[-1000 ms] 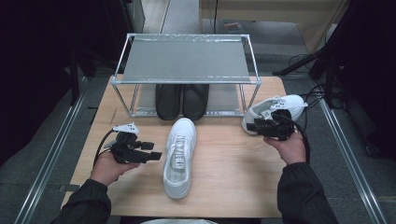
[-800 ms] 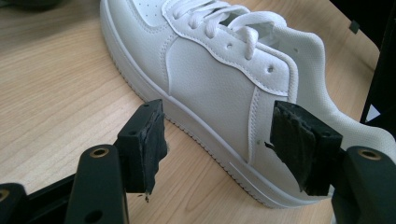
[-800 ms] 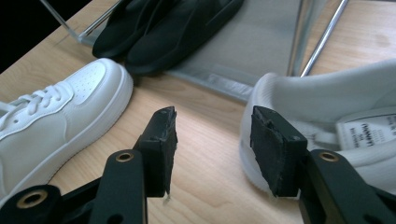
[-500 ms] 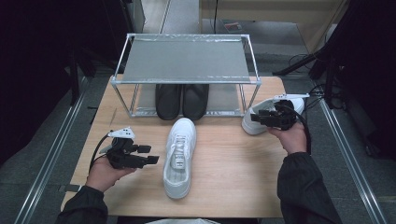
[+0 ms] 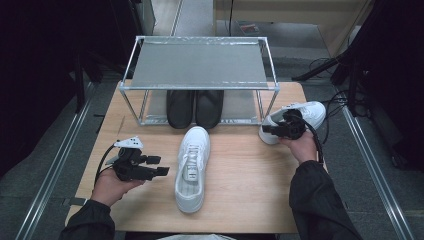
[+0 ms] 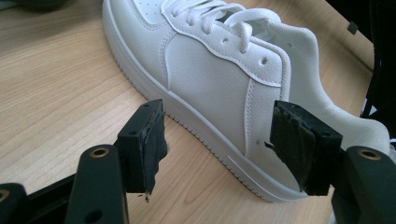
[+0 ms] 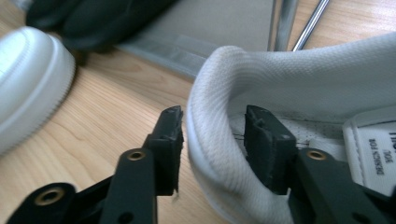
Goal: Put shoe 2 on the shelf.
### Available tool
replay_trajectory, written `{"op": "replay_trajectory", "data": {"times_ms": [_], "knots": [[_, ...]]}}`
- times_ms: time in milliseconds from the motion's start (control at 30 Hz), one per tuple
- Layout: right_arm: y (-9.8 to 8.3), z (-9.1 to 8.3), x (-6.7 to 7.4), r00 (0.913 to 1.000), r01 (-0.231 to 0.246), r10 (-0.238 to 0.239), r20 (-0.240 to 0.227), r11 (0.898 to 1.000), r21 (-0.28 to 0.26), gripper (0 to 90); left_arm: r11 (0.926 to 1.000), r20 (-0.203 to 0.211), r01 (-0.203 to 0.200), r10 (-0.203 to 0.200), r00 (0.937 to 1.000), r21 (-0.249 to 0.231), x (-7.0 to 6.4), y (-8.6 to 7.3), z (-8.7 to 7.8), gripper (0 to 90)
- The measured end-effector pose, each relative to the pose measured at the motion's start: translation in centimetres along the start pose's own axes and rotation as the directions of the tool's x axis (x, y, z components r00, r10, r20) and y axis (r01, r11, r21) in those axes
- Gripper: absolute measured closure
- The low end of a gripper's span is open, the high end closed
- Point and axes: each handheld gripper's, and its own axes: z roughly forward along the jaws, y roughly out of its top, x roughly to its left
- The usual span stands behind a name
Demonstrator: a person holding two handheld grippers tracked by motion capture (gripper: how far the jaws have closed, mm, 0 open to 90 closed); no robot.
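Note:
One white sneaker (image 5: 192, 167) lies in the middle of the wooden table (image 5: 250, 190), toe toward the rack. My left gripper (image 5: 159, 166) rests just left of it with its jaws wide apart. In the left gripper view the gripper (image 6: 217, 121) faces the sneaker's (image 6: 210, 70) side near the heel without touching it. A second white sneaker (image 5: 305, 111) sits at the right edge. My right gripper (image 5: 267, 129) is at its heel. In the right gripper view the gripper (image 7: 212, 121) straddles the padded heel collar (image 7: 210, 154), one jaw outside and one inside. The jaws have just been closing, and a slim gap remains at the inner pad.
A metal rack (image 5: 200, 65) with a grey top shelf stands at the back of the table. A pair of black shoes (image 5: 195, 107) sits under it on the lower level. Cables trail off the table's right edge behind the right sneaker.
My right hand has shifted toward the right sneaker's heel and sunk lower, bringing the jaws over the collar. The left hand has stayed about where it was.

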Motion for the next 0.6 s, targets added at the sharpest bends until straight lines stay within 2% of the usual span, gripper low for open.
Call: {"op": "replay_trajectory", "data": {"times_ms": [67,167,233,300,467,600], "knots": [[-0.2,0.3,-0.1,0.9998,0.018,-0.018,0.008,1.000,-0.005,62.1,1.0000,-0.002,0.000,0.000,1.0000,0.000,0.0,0.1,0.1,35.8],[-0.2,0.3,-0.3,0.9995,0.016,-0.016,-0.027,1.000,-0.012,67.9,1.0000,-0.003,-0.007,0.007,1.0000,0.007,-0.1,0.1,0.2,35.9],[-0.1,0.2,-0.5,0.9985,0.005,-0.004,-0.055,1.000,0.005,72.9,0.9999,-0.001,-0.007,0.007,1.0000,0.008,-0.1,0.1,0.3,35.9],[0.2,0.1,-0.4,0.9981,0.013,-0.011,-0.060,1.000,0.028,75.0,0.9999,-0.003,-0.011,0.011,0.9999,0.012,-0.1,0.1,0.3,35.9],[0.4,-0.7,-0.4,0.9969,0.033,-0.030,-0.073,0.999,0.040,76.2,0.9999,-0.008,-0.008,0.008,0.9999,0.007,0.1,0.2,0.1,36.0],[0.6,-1.4,-0.1,0.9966,0.025,-0.024,-0.079,1.000,0.017,76.6,0.9999,-0.005,-0.011,0.011,0.9999,0.008,0.2,0.3,0.1,36.0]]}}
